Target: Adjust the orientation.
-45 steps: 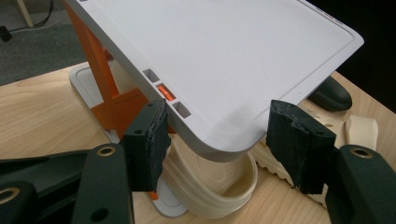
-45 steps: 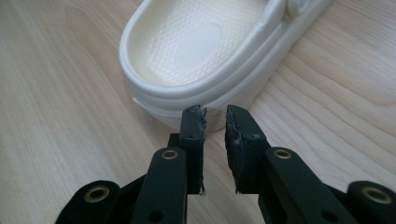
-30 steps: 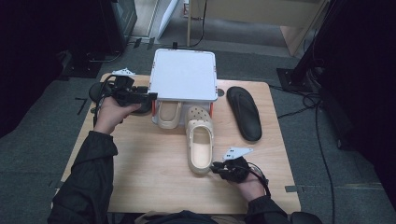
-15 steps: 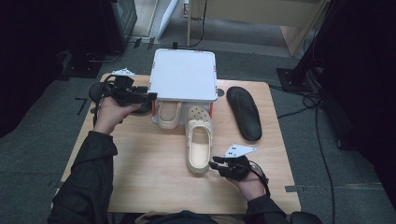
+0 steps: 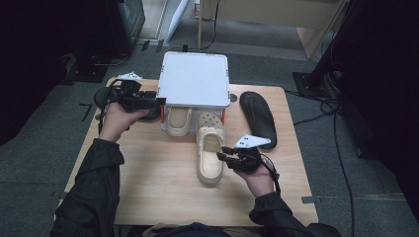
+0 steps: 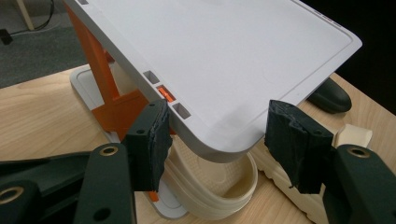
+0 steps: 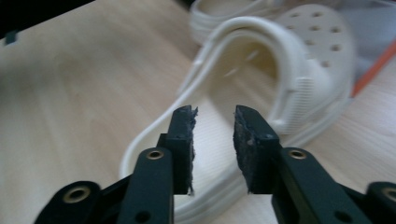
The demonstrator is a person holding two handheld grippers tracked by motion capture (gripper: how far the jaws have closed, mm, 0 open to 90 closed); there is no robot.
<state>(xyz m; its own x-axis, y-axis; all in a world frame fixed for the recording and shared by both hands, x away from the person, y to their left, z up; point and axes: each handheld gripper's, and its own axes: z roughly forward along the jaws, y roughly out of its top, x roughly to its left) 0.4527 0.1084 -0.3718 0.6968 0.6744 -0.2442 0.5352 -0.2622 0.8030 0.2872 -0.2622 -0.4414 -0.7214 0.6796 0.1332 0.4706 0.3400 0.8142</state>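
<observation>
A cream clog (image 5: pixel 210 153) lies on the wooden table, toe toward a white shelf stand (image 5: pixel 195 79) with orange legs. A second cream clog (image 5: pixel 179 120) sits under that stand. My right gripper (image 5: pixel 223 154) hovers beside the first clog's right rim. Its jaws have just been opening and stand open (image 7: pixel 212 140) with nothing between them, the clog (image 7: pixel 299 70) lying beyond. My left gripper (image 5: pixel 157 104) is at the stand's front left corner, open (image 6: pixel 224 140), with the white shelf corner (image 6: pixel 219 93) between its jaws and the pads clear of it.
A black sandal (image 5: pixel 259 118) lies on the table right of the stand. Bare wood stretches in front of the clog and at the left. Dark furniture and cables surround the table on the grey floor.
My right gripper has let go of the clog's rim, opened its jaws and lifted a little up and away. The left gripper and the clogs have stayed where they were.
</observation>
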